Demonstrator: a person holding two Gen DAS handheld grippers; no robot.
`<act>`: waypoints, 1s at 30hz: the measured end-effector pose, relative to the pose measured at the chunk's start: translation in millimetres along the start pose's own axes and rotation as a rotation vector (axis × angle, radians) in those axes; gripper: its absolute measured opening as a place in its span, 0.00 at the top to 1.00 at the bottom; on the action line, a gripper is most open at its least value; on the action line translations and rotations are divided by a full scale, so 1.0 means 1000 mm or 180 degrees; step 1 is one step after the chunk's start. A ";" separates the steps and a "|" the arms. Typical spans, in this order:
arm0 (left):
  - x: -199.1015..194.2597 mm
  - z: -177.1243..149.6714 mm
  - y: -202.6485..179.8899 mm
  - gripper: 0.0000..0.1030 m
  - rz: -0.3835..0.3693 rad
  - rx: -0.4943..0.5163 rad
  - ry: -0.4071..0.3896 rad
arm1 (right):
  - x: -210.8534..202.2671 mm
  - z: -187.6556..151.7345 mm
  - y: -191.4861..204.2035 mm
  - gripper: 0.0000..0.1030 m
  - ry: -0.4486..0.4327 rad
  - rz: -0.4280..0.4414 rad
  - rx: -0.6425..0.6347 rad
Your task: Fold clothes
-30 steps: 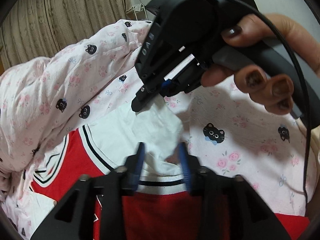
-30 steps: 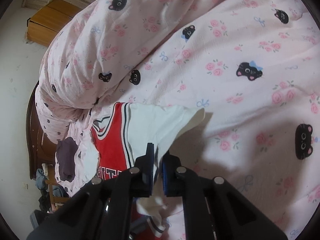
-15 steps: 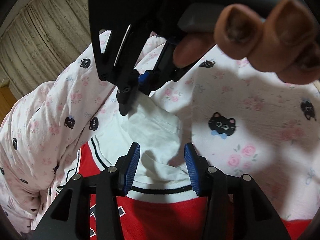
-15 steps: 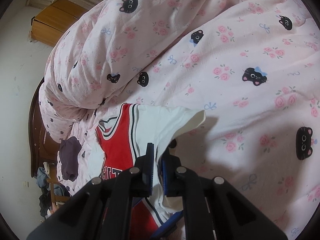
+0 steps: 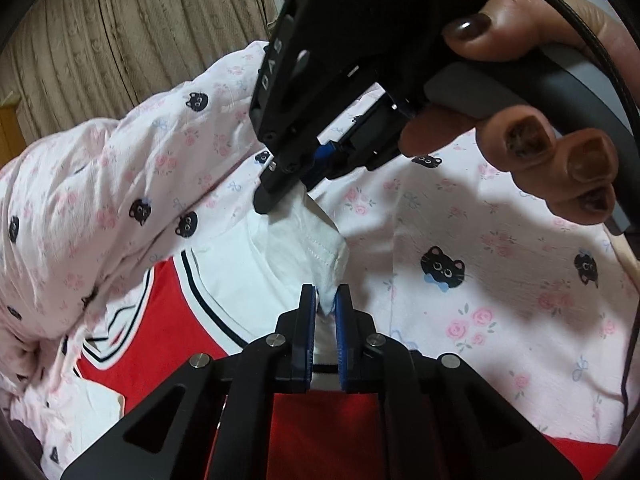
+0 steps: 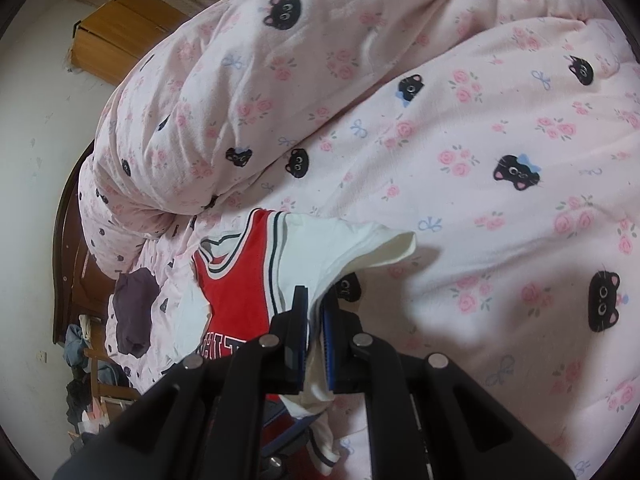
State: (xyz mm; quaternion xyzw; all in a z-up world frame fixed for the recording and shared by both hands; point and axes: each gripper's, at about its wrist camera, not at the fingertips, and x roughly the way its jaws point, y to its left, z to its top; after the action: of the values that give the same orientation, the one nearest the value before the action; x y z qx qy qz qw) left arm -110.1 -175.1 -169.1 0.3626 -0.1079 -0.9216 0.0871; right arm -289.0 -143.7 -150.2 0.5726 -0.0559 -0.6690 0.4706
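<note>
A pink cat-print quilt (image 6: 460,128) covers the bed, bunched high on the left and flat and open to the right. The red-and-white jersey (image 6: 236,292) lies on it. The left gripper (image 5: 325,312) pinches the white sleeve (image 5: 316,248) hem; the right gripper (image 6: 314,332) clamps the same sleeve's far edge.

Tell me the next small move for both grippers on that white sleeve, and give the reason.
Probably carry the white sleeve inward over the red jersey body and lay it flat. Both the left gripper and the right gripper are shut on it, and it is lifted off the pink quilt.
</note>
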 end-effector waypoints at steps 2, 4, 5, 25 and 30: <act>-0.003 -0.003 0.002 0.92 -0.0001 -0.0047 0.0025 | 0.001 -0.001 0.006 0.93 -0.0006 0.0012 -0.0076; -0.007 -0.006 0.006 0.91 -0.0048 -0.0129 0.0050 | 0.001 -0.002 0.015 0.93 -0.0003 0.0036 -0.0180; -0.010 -0.008 0.008 0.91 -0.0075 -0.0174 0.0057 | 0.002 -0.003 0.019 0.93 0.0001 0.0042 -0.0227; -0.050 -0.064 0.084 0.91 -0.0004 -0.0932 0.0226 | 0.047 -0.031 0.079 0.93 0.0326 0.0047 -0.0836; -0.054 -0.070 0.103 0.91 0.0036 -0.1033 0.0252 | 0.064 -0.038 0.087 0.92 0.0416 -0.0015 -0.0909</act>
State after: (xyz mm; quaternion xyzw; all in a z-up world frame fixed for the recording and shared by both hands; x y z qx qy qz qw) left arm -14.4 -270.7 -157.0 0.3791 0.0438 -0.9114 0.1538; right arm -202.3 -218.3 -154.7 0.5424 0.0718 -0.6325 0.5483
